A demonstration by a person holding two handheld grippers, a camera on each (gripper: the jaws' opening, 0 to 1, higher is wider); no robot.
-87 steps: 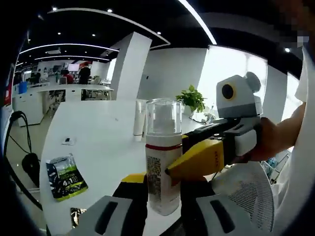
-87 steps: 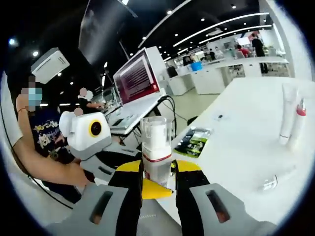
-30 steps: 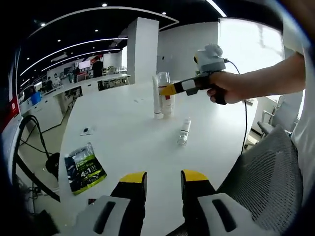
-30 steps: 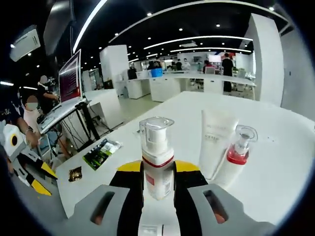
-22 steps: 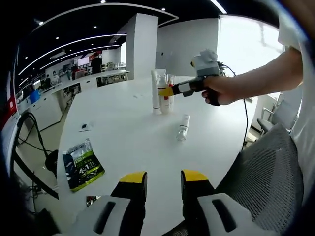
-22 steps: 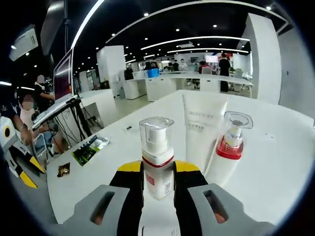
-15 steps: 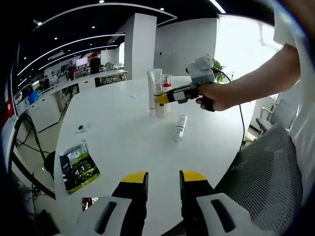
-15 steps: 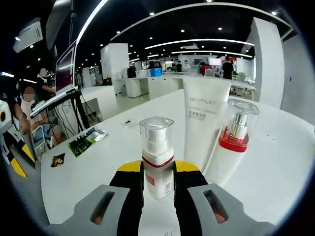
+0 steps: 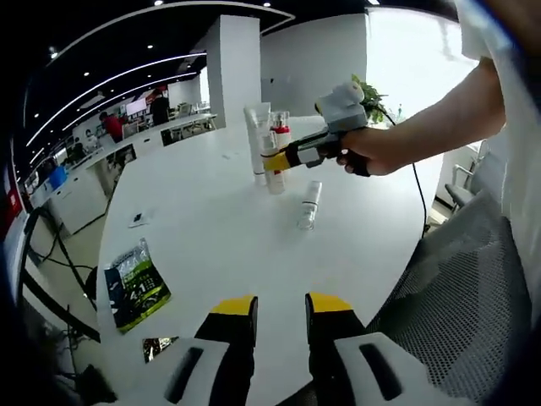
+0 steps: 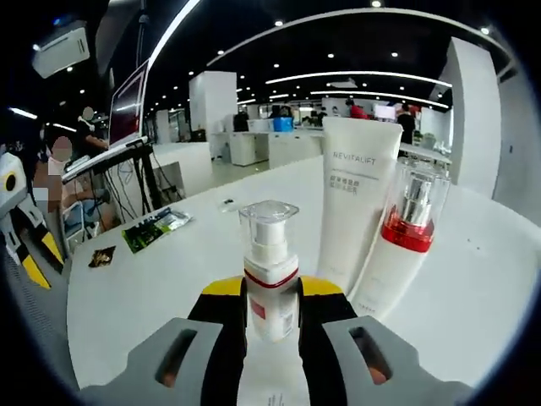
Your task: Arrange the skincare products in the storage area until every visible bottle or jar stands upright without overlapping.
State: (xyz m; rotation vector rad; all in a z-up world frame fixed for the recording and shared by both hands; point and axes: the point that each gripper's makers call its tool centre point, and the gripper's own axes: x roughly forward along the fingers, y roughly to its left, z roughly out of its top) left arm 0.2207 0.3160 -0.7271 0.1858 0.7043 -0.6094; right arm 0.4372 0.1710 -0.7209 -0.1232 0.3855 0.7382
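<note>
One pump bottle point(image 10: 270, 271) between right hand-held gripper point(image 10: 272, 306) jaws.

- My right gripper point(image 10: 270, 315) clamps a pump bottle point(image 10: 270, 272) upright between its yellow-tipped jaws.
- Just beyond it, a white tube point(image 10: 355, 206) and a red-collared bottle point(image 10: 396, 246) stand upright, side by side on the white table point(image 10: 152, 288).
- A green packet point(image 10: 153, 229) and a small dark sachet point(image 10: 101, 256) lie flat, well to the left.
- My other gripper point(image 10: 25, 241) shows at the left edge.

pump bottle point(image 10: 270, 269) before tube point(image 10: 355, 211)
</note>
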